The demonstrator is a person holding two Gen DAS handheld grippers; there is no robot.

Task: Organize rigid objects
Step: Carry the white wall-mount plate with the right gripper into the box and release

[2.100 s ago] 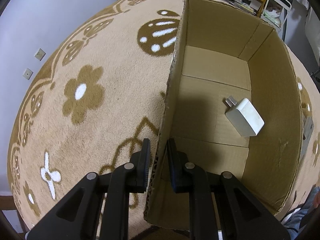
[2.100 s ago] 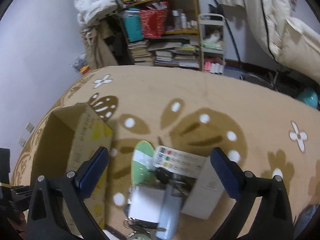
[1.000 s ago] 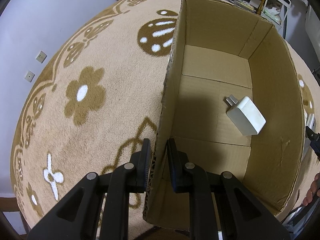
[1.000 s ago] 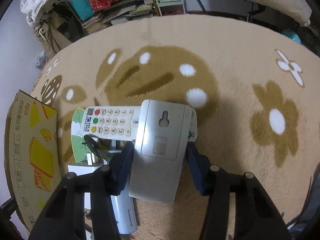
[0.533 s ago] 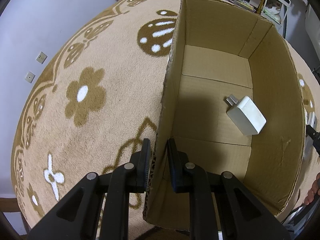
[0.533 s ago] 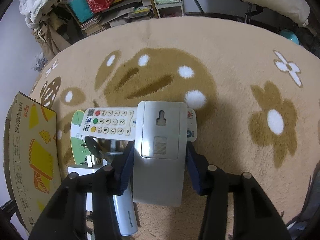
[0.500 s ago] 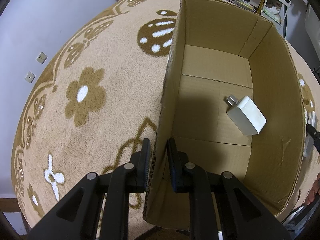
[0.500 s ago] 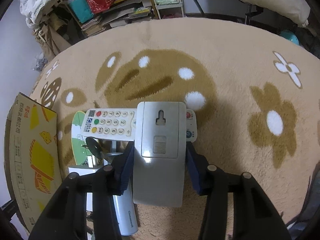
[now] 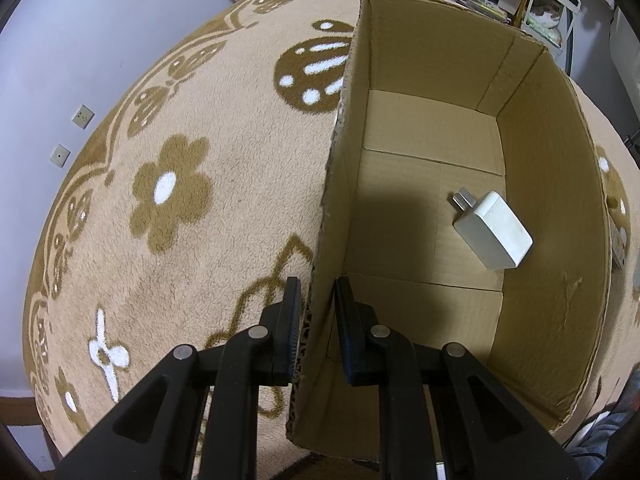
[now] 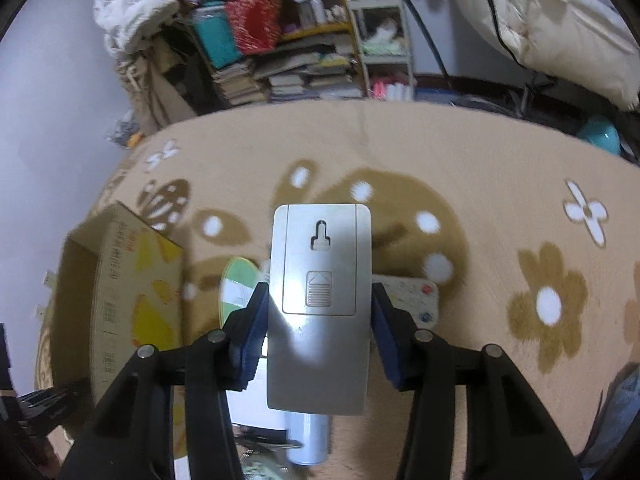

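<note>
My left tool [image 9: 314, 312] pinches the cardboard box [image 9: 552, 200] wall; only a white charger [image 9: 494, 236] lies inside. My right tool [image 10: 318, 324] grips a grey remote [image 10: 320, 304]; several items remain on the rug [image 10: 480, 168].

Right gripper [image 10: 318, 312]: clamped on flat grey plastic panel [image 10: 320, 304] — raised above rug.
Cardboard box [image 10: 120, 292]: left — open.

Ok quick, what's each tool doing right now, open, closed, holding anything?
Left tool: closed on the cardboard box wall.
Right tool: closed on the grey device, held above the carpet.
</note>
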